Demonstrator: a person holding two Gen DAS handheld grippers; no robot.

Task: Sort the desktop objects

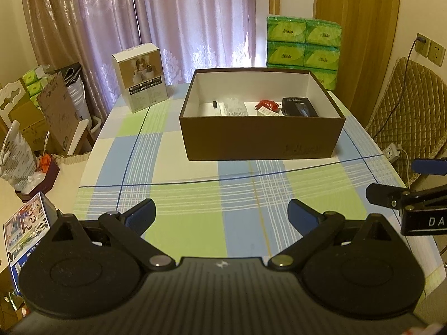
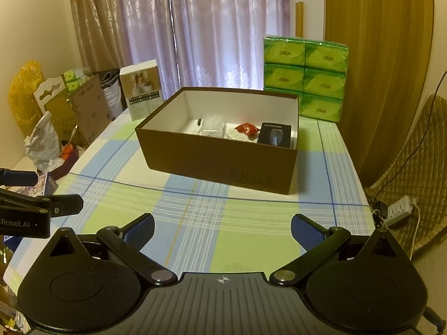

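Both grippers hovering wide open over the checked tablecloth, nothing held.

The left gripper [image 1: 222, 213] is hanging with fingers spread wide above the tablecloth [image 1: 195, 223]; ahead, the brown box [image 1: 262, 136] is sitting on the cloth, holding a clear plastic packet [image 1: 234, 106], a red packet [image 1: 268, 104] and a black carton [image 1: 299, 106] from left to right. The right gripper [image 2: 223, 229] is hovering beside the left one, equally wide, empty.
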